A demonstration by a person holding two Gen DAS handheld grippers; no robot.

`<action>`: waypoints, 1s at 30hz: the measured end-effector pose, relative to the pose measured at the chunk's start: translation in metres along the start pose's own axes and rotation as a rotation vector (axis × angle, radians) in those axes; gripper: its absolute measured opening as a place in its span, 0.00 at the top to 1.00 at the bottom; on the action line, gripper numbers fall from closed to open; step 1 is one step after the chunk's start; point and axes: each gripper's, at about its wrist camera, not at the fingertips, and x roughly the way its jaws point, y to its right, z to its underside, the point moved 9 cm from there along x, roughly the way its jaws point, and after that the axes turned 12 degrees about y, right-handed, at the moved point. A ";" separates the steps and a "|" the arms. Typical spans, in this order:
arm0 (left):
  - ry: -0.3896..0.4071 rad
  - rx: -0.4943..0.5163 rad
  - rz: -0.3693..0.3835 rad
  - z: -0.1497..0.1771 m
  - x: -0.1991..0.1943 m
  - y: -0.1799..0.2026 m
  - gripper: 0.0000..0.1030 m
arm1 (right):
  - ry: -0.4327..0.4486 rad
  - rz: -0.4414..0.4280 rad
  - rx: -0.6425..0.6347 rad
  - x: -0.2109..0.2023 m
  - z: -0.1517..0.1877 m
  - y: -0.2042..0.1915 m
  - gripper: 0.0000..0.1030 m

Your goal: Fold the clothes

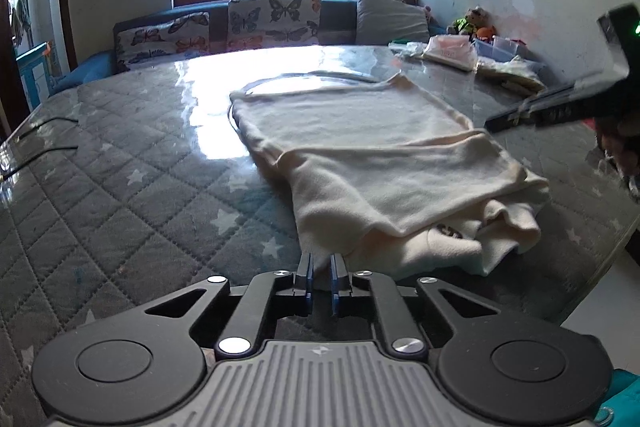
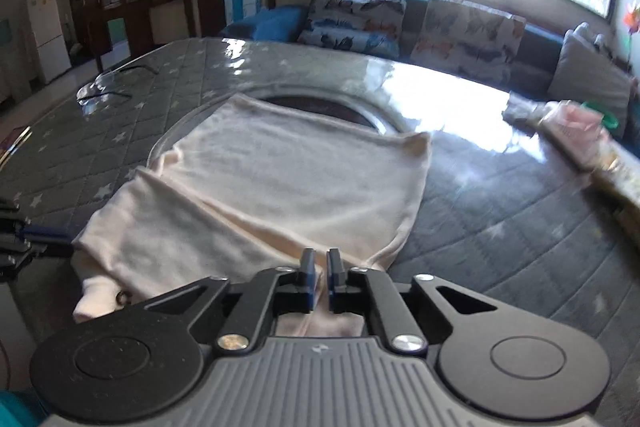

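A cream garment [image 1: 360, 123] lies partly folded on the grey quilted table [image 1: 120, 187], with a folded layer across its middle and bunched sleeves at its near end. My left gripper [image 1: 323, 267] is shut on the near left corner of the cloth, which runs in between its blue pads. In the right wrist view the same garment [image 2: 288, 179] stretches away from my right gripper [image 2: 320, 267], whose narrow jaws hold its near edge. The right gripper [image 1: 490, 125] also shows in the left wrist view, its tip at the garment's right edge. The left gripper [image 2: 40, 233] sits at the cloth's left edge.
A round glass turntable [image 2: 380, 115] lies under the garment's far end. Plastic-wrapped packets [image 1: 448, 53] and boxes crowd the table's far right corner. Dark cables [image 1: 48, 123] lie at the left rim. A sofa with butterfly cushions [image 1: 272, 19] stands behind the table.
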 end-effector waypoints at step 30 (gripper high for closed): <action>-0.025 0.083 0.038 0.007 0.008 0.008 0.79 | -0.002 0.063 -0.057 0.014 0.007 0.002 0.86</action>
